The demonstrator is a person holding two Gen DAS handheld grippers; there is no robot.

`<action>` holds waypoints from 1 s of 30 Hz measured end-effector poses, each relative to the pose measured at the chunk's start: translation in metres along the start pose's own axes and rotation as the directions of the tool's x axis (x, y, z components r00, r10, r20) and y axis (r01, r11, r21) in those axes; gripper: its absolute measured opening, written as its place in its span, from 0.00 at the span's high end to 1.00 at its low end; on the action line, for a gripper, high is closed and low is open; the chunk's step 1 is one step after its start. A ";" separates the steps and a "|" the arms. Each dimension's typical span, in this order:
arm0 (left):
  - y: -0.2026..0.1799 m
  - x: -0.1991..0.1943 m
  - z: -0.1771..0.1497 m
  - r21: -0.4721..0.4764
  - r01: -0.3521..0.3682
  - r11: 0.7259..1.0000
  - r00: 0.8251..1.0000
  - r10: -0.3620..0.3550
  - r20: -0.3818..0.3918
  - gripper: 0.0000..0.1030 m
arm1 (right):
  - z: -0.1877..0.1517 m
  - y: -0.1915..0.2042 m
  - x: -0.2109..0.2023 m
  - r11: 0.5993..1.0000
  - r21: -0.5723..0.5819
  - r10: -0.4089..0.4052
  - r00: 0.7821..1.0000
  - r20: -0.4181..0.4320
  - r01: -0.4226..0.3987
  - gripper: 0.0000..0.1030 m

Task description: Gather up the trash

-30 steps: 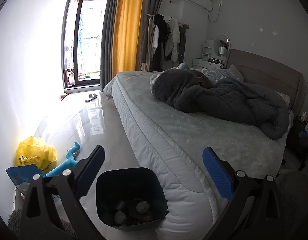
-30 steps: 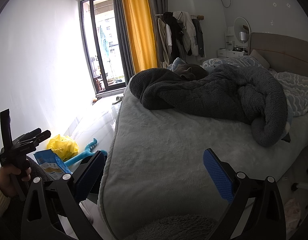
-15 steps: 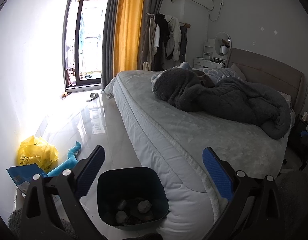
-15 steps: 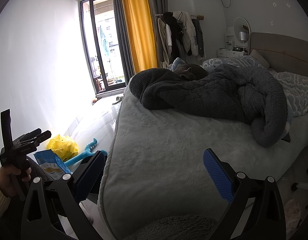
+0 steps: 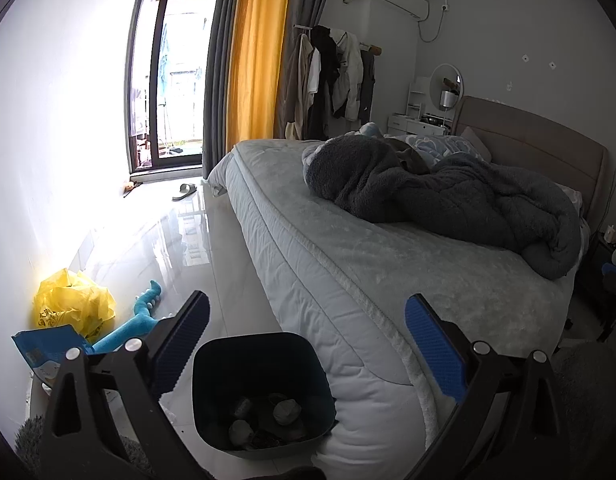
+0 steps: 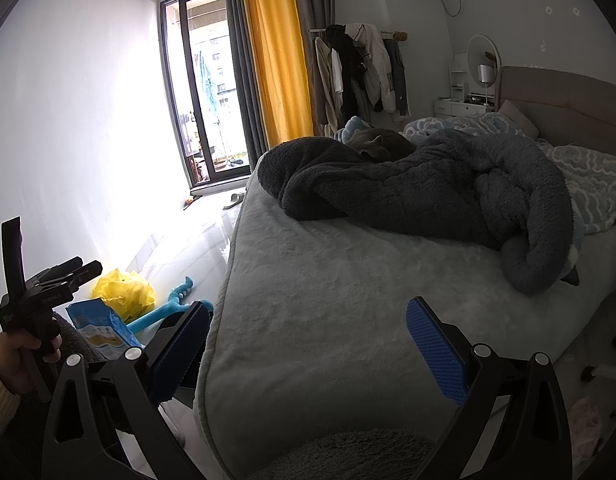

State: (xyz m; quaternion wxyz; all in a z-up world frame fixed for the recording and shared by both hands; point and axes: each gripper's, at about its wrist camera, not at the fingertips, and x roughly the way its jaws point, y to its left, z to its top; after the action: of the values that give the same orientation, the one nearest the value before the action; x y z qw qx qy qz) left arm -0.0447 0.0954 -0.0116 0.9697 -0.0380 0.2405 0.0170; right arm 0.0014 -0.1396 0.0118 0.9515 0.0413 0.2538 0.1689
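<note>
The left hand-held gripper [image 5: 308,344] is spread wide and empty; the trash bin [image 5: 264,392] lies at 6 o'clock, just below it.

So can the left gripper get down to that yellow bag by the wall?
Probably yes. The left gripper is open and empty, and bare floor leads to the yellow bag; only the blue toy lies beside it.

Ahead of the tool, a dark grey fleece blanket [image 5: 447,196] lies bunched on the bed [image 5: 347,264]; a yellow curtain [image 5: 256,52] hangs beyond, left.
</note>
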 end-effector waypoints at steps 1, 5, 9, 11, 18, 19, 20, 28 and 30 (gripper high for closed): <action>0.000 0.000 0.001 0.000 -0.001 1.000 1.000 0.001 0.000 0.03 | 0.000 0.000 0.000 1.000 0.001 0.001 1.000 0.000 -0.001 0.03; 0.000 0.000 0.001 0.000 -0.001 1.000 1.000 0.001 0.000 0.03 | 0.000 -0.001 0.000 1.000 0.002 0.002 1.000 0.001 -0.002 0.03; 0.000 0.001 0.001 -0.001 -0.001 1.000 1.000 0.001 0.000 0.03 | 0.000 -0.001 0.000 1.000 0.001 0.002 1.000 0.000 -0.002 0.03; 0.000 0.001 0.001 -0.001 -0.001 1.000 1.000 0.001 -0.001 0.03 | 0.000 -0.001 0.000 1.000 0.001 0.002 1.000 0.000 -0.002 0.03; 0.000 0.001 0.002 -0.001 -0.001 1.000 1.000 0.001 -0.001 0.03 | 0.000 -0.001 0.000 1.000 0.001 0.002 1.000 0.000 -0.002 0.03; 0.001 0.001 0.002 -0.001 -0.001 1.000 1.000 0.001 -0.001 0.03 | 0.000 -0.001 0.000 1.000 0.001 0.002 1.000 0.000 -0.002 0.03; 0.001 0.001 0.002 -0.001 -0.001 1.000 1.000 0.001 -0.001 0.03 | 0.000 -0.001 0.000 1.000 0.001 0.002 1.000 0.000 -0.002 0.03; 0.001 0.000 0.001 -0.003 0.000 1.000 1.000 0.000 -0.001 0.03 | 0.000 -0.001 0.000 1.000 0.001 0.003 1.000 0.000 -0.003 0.03; 0.001 0.000 0.000 -0.001 -0.001 1.000 1.000 0.001 -0.001 0.03 | 0.000 -0.001 0.000 1.000 0.001 0.003 1.000 0.000 -0.003 0.03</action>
State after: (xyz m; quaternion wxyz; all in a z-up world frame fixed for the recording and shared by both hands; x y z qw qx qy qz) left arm -0.0447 0.0961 -0.0119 0.9696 -0.0386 0.2411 0.0177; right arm 0.0019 -0.1408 0.0115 0.9512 0.0421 0.2539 0.1700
